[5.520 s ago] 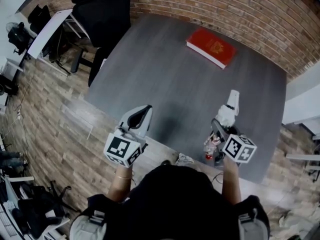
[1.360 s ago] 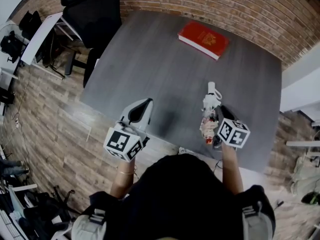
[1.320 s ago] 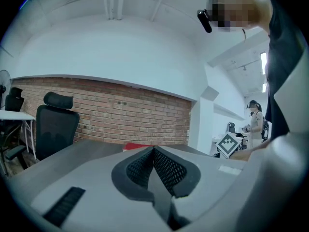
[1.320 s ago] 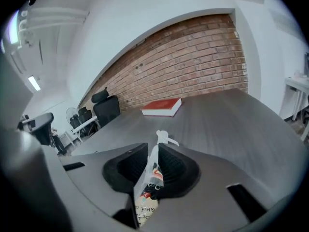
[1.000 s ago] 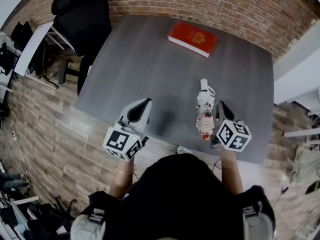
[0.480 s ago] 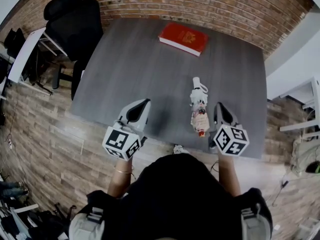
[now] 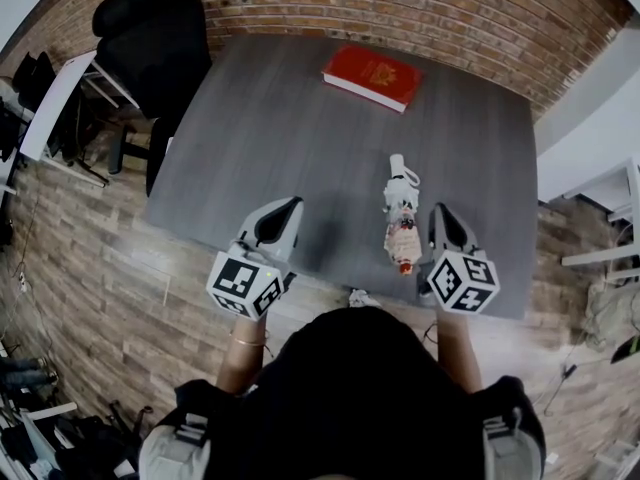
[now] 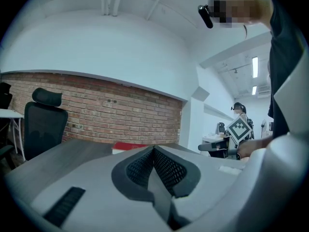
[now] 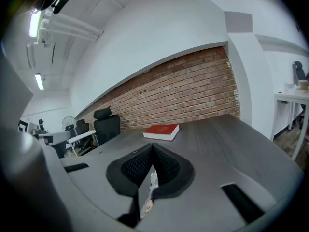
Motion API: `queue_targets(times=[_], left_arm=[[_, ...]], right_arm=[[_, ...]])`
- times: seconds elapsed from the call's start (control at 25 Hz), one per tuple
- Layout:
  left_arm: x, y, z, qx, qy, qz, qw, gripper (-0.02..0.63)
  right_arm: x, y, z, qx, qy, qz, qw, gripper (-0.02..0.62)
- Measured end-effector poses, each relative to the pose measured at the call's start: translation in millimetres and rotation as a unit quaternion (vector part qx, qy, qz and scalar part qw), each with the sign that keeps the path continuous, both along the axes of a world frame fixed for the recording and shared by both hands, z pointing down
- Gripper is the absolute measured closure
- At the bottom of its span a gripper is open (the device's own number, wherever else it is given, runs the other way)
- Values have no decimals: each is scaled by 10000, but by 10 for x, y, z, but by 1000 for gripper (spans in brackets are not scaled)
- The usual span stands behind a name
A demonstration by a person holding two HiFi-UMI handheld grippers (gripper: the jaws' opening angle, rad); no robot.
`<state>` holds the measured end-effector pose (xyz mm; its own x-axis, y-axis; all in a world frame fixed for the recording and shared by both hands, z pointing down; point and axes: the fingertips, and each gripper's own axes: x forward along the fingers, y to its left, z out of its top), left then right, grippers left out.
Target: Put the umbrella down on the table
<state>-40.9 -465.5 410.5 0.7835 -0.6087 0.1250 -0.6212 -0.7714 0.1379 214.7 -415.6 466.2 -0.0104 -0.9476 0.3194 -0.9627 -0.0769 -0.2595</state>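
A dark grey wood-grain table (image 7: 280, 138) fills the middle of the head view. A red hardcover book (image 7: 371, 76) lies flat near its far edge, below a red brick wall (image 7: 430, 8). A black high-backed office chair (image 7: 150, 28) stands at the table's far-left corner, with a white desk (image 7: 55, 103) beyond it on the wood-plank floor (image 7: 90, 258).

The folded compact umbrella, with its white handle, pale patterned cloth and red end (image 7: 401, 220), lies lengthwise on the table near the near edge, handle pointing at the book. Nothing lies between it and the book.

The right gripper (image 7: 440, 215) hovers just right of the umbrella, a narrow strip of table showing between them. Its jaws are pressed together with nothing in them. In the right gripper view only a sliver of the umbrella (image 9: 150, 187) shows below the closed tips (image 9: 152, 149). The left gripper (image 7: 287, 211) hangs over the near-left edge, jaws likewise together and empty (image 8: 154, 151).

Five and a half seconds ago the umbrella was in the right gripper's grasp over the near edge. Now it rests free on the tabletop, and the gripper has drawn off to its right since a second ago.

The wide middle of the table is bare. On the right, the edge runs close beside the right gripper.
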Motion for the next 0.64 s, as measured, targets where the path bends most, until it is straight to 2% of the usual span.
queue_targets(times=[0.64], left_arm=[[37,-54,72,-65,-16,-39,10000,606]], right_arm=[[3,-77,104,-115,27,-80,9999,600]])
